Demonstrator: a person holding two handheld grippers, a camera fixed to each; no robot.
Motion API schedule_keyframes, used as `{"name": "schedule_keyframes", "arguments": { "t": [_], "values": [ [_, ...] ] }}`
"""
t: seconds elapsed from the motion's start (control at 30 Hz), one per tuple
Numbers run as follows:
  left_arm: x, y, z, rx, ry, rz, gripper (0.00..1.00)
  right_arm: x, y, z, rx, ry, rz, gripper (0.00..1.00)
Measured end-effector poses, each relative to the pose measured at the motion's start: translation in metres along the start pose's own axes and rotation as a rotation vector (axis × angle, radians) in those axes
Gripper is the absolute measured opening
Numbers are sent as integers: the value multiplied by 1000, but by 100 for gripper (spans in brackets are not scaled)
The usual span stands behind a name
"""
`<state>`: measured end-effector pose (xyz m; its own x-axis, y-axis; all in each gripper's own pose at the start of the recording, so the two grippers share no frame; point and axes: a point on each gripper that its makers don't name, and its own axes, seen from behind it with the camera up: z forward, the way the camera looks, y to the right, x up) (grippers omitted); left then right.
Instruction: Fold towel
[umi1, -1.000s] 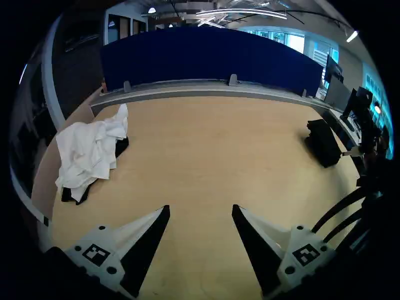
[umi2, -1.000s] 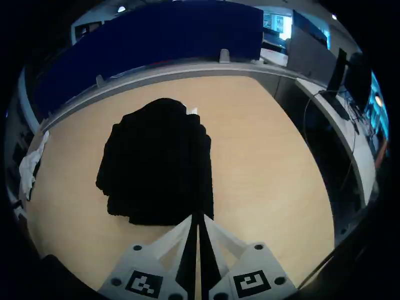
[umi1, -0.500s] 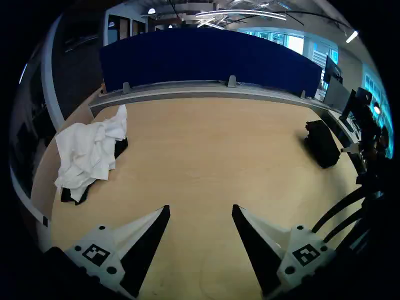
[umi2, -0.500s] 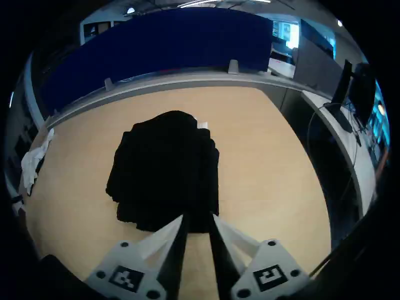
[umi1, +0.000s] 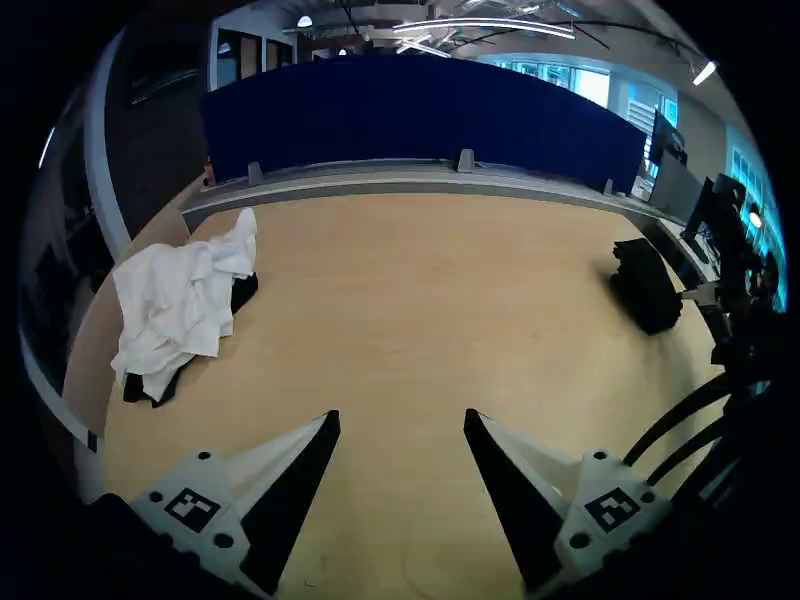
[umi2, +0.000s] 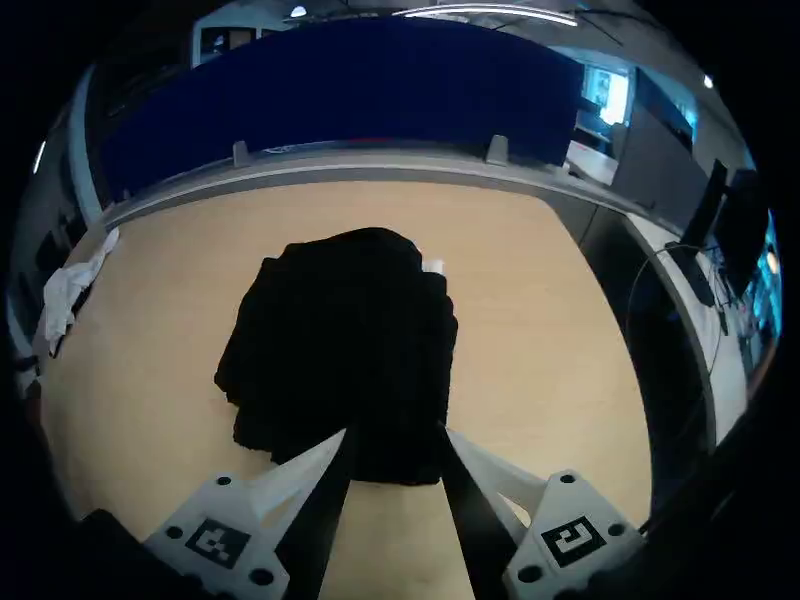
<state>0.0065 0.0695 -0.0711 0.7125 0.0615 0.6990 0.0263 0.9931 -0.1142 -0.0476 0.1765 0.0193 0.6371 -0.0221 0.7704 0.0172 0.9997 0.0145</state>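
Black towel (umi2: 345, 360) lies as a thick, lumpy bundle toward the right side of the pale wooden table (umi1: 420, 290), directly in front of the right gripper (umi2: 395, 435). In the left gripper view it sits far off at the right edge of the tabletop. It looks soft, limp and light, with a nap that should give the fingers decent purchase. It will probably sag and slide apart in layers if pinched in the middle, so a corner or the near hem seems the best place to take hold, catching every layer meant to travel. The right tongs are parted to a moderate gap with the towel's near edge between the two fingers. Whether the tips touch the cloth I cannot tell, and nothing is clamped. The left gripper (umi1: 400, 413) is spread wide, holds nothing, and faces bare wood at the near middle of the table. A crumpled white cloth (umi1: 175, 300) is heaped at the far left, draped over a dark item (umi1: 243, 293), well apart from both tongs, with a blue partition (umi1: 420, 110) along the far edge.
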Motion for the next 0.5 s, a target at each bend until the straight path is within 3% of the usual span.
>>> {"name": "schedule_keyframes", "arguments": {
  "t": [0.17,0.33,0.5],
  "values": [
    [-2,-1,2,4,-7,-1,92,-1,0,7,15,-16,-32,56],
    [-4,-1,4,9,-12,3,92,-3,-2,14,28,-32,-50,37],
    [-6,-1,5,12,-14,4,92,-6,-3,19,31,-41,-48,32]
  ]
}}
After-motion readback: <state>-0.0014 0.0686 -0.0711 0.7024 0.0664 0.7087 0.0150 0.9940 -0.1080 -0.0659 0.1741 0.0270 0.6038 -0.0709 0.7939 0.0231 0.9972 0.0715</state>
